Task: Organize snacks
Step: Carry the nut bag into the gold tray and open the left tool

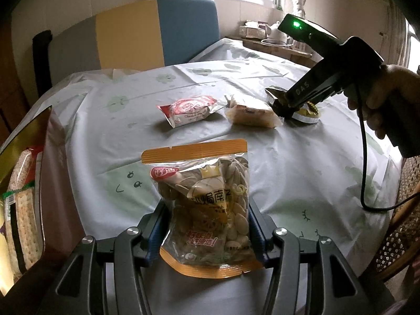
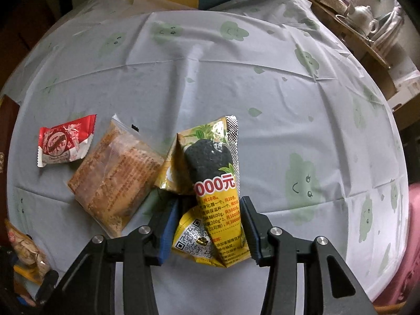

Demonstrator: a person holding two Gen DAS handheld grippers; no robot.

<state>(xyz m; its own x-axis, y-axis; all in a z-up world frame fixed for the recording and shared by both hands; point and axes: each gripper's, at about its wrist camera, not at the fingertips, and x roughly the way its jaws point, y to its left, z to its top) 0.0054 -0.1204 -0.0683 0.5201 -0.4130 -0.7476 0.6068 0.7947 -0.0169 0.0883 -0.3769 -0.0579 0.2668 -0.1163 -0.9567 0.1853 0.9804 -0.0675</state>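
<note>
Slippage is what we are risking: left fingers (image 1: 207, 236) are pinching the clear orange-edged seed bag (image 1: 207, 204) aloft, while right fingers (image 2: 210, 225), spread, are straddling the crumpled yellow foil packet (image 2: 210, 183) on the table (image 2: 262, 92).

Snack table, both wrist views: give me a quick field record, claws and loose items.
left claw: shut on seed bag, bag upright between the pads
right claw: straddling yellow packet on the table; pads not clearly pressing it
loose on tablecloth: red wrapper snack, clear-wrapped cake
layout: cake lies between red wrapper snack and yellow packet
box: at the left edge of the left wrist view, holds packaged snacks
</note>
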